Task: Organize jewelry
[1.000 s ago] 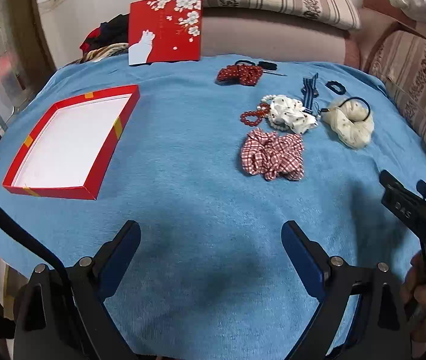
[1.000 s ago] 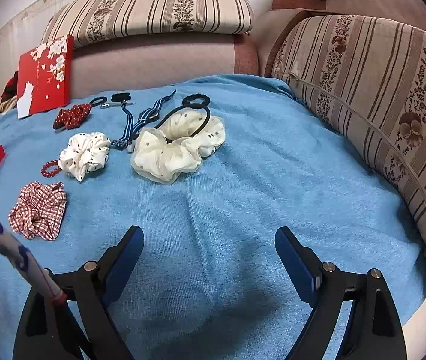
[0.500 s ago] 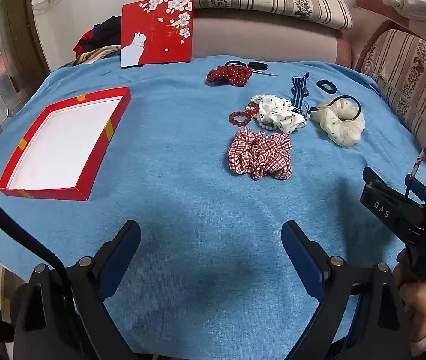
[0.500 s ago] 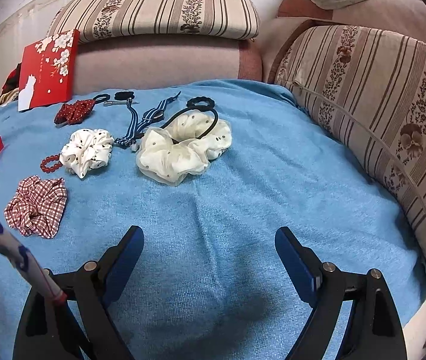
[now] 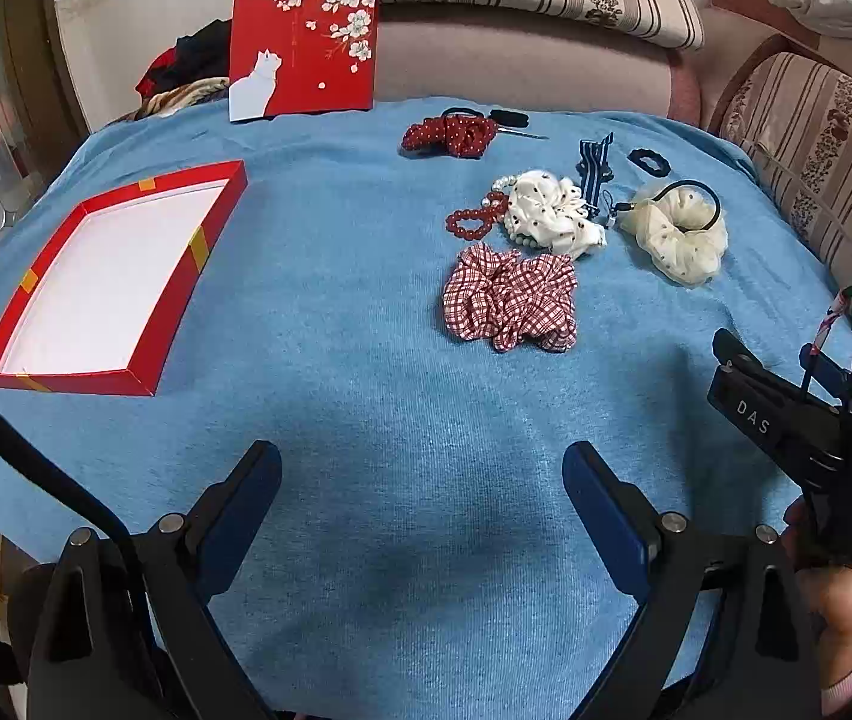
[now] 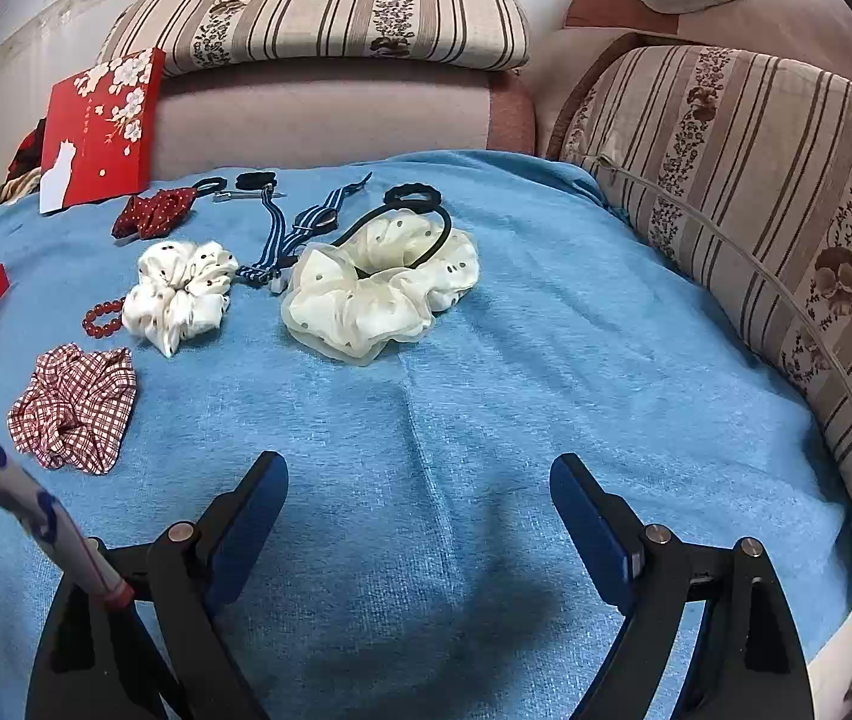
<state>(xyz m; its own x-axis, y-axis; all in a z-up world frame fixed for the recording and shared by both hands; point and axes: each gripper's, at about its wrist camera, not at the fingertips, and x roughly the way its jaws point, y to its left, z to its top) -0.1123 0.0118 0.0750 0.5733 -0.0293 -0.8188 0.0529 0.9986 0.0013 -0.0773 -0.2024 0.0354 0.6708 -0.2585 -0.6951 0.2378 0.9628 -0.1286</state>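
Observation:
On the blue cloth lie a red-checked scrunchie (image 5: 510,306) (image 6: 75,405), a white dotted scrunchie (image 5: 552,219) (image 6: 181,294), a cream scrunchie (image 5: 681,231) (image 6: 381,291) with a black hair tie, a red bead bracelet (image 5: 474,222) (image 6: 103,318), a dark red dotted bow (image 5: 450,135) (image 6: 156,213) and blue striped bands (image 6: 306,228). An open red box (image 5: 186,276) with a white floor sits at the left. My left gripper (image 5: 420,480) is open over bare cloth, short of the checked scrunchie. My right gripper (image 6: 417,486) is open, empty, short of the cream scrunchie.
The red lid (image 5: 306,48) with a white cat leans against the sofa at the back. Striped cushions (image 6: 756,192) border the cloth on the right and far side. The right gripper's body and a hand (image 5: 834,588) show at the left view's right edge.
The left wrist view has shifted slightly, so the items sit a little lower and nearer. The right gripper's body reaches further into it at the right edge. Both grippers stay open.

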